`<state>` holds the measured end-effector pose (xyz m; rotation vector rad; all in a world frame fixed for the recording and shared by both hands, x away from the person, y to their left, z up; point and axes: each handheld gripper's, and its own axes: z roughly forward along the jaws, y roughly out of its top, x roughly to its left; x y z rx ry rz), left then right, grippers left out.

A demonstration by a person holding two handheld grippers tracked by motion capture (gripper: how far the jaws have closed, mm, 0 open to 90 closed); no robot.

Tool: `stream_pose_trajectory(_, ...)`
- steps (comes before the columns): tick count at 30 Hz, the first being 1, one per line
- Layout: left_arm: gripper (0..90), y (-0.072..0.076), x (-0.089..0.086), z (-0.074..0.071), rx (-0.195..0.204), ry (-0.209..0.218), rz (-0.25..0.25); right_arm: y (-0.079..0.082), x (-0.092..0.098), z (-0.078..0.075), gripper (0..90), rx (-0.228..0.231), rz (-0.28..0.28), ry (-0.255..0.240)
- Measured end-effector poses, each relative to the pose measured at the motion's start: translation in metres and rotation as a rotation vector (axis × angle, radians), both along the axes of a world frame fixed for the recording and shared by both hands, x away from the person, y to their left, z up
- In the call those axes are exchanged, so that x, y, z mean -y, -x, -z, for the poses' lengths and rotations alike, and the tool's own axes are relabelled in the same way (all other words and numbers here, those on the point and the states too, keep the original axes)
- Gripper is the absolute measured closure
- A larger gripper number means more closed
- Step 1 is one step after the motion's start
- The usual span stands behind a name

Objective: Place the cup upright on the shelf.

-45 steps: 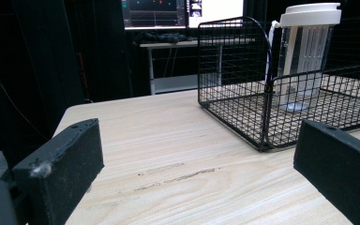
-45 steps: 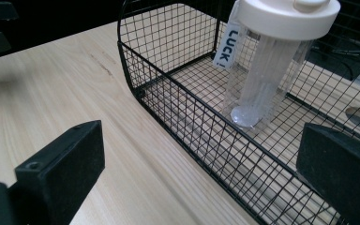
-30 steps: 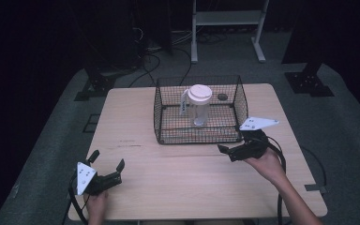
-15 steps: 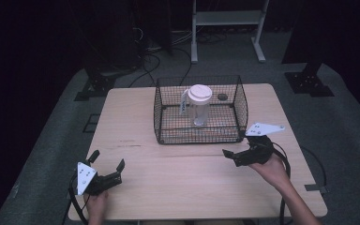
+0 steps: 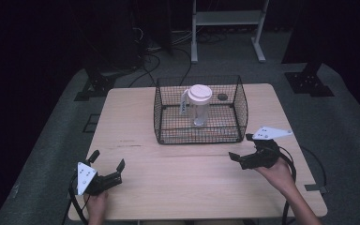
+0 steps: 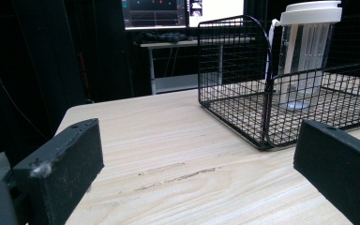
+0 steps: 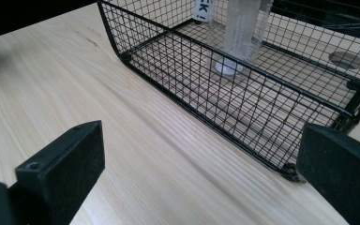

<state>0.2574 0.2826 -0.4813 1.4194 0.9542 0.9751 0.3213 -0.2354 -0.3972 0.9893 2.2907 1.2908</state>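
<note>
A black wire basket (image 5: 198, 137) stands on the far middle of the wooden table (image 5: 178, 178). Upright inside it is a clear tumbler (image 5: 199, 108) with a white lid and a tag on a strap. My left gripper (image 5: 107, 160) rests open at the near left corner, far from the basket. My right gripper (image 5: 240, 147) hovers open just in front of the basket's right end, with nothing between its fingers. The left gripper view shows the basket (image 6: 258, 101) and tumbler (image 6: 304, 51) beyond the open left gripper (image 6: 197, 180). The right gripper view has the basket wall (image 7: 225, 101) and tumbler base (image 7: 241, 33) close ahead of the right gripper (image 7: 199, 183).
A dark round spot (image 5: 222, 96) lies on the table by the basket's far right side. Behind the table stand a white frame (image 5: 225, 18) and lit monitors (image 6: 183, 10). Cables trail off the near table edge. Bare wood lies between the grippers.
My right gripper has drawn back from the basket, toward the near right of the table. The left gripper, basket and tumbler have stayed put.
</note>
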Motion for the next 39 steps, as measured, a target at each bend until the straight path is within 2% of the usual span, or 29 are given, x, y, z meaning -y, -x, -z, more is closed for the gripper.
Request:
stream_pose_trajectory(34,0.9,0.0,0.0,0.0,0.0,-0.001,-0.002,0.017,0.038,0.02,0.7,-0.019,0.086,-0.034)
stream_pose_trajectory(39,0.9,0.001,0.0,0.0,0.001,-0.002,-0.002,0.02,0.045,0.022,0.7,-0.025,0.098,-0.056)
